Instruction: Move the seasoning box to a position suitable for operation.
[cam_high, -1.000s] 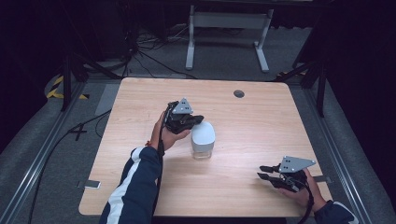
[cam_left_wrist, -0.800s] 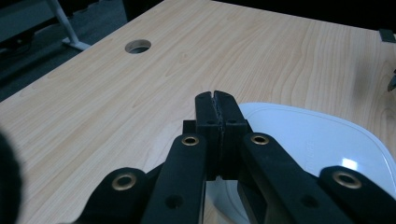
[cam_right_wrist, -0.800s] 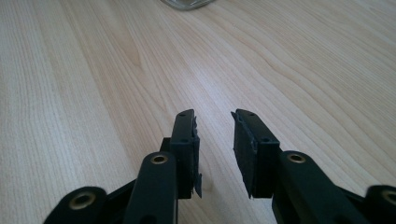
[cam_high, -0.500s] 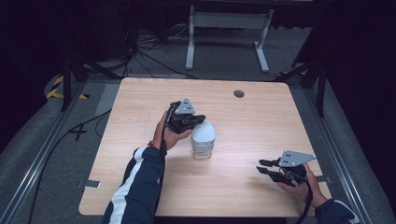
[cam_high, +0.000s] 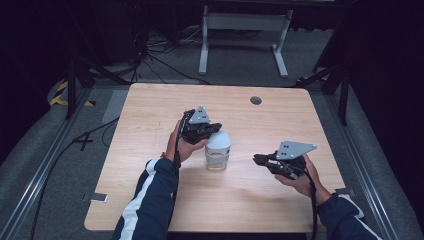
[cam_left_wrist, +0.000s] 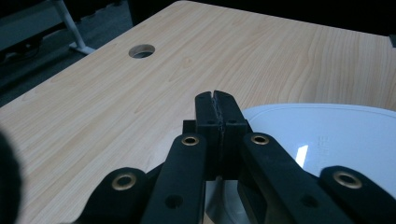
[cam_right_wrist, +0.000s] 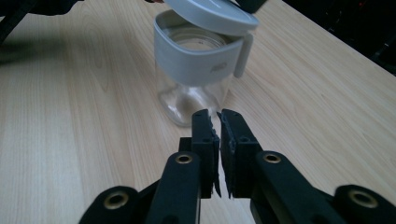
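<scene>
One glass jar (cam_high: 217, 159) stands at table centre, its white lid (cam_right_wrist: 211, 14) now tilted up. Your left gripper (cam_high: 204, 129), jaws pressed together, sits at its 10 o'clock. Your right gripper (cam_high: 263, 160), nearly closed and empty, has advanced from 3 o'clock; opening looks underway.

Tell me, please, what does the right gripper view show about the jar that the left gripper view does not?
The right gripper view shows the jar's clear glass body standing on the table, its grey collar, and the lid tilted open above the rim, beyond the shut right tool. The left gripper view shows the table's round hole and the shut left tool over the lid's flat white top. Both share the lid and the wooden table.
</scene>
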